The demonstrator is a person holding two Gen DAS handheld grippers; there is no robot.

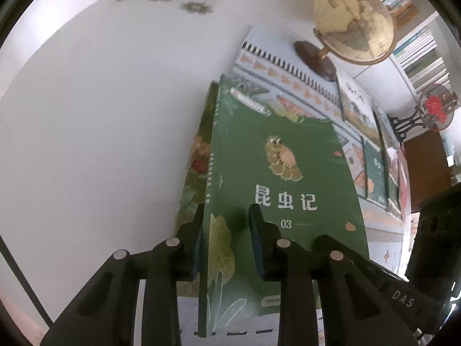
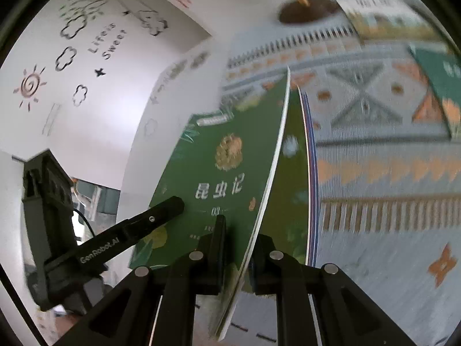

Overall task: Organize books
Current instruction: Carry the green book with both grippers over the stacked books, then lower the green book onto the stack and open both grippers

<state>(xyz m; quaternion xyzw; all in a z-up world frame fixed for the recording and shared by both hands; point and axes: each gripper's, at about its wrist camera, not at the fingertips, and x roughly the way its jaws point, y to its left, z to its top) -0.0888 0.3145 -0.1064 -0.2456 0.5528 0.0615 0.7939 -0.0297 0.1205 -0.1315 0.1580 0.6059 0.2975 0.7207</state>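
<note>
The thin green book (image 1: 276,173) is light and flexes, so each gripper, left (image 1: 227,225) and right (image 2: 239,245), is clamped on its lower edge.

Globe (image 1: 353,20) on dark wooden base at far end of patterned cloth (image 2: 389,155). Round red-flowered fan (image 1: 436,108) on black stand at right. White doodled panel (image 2: 86,66) at left.
</note>
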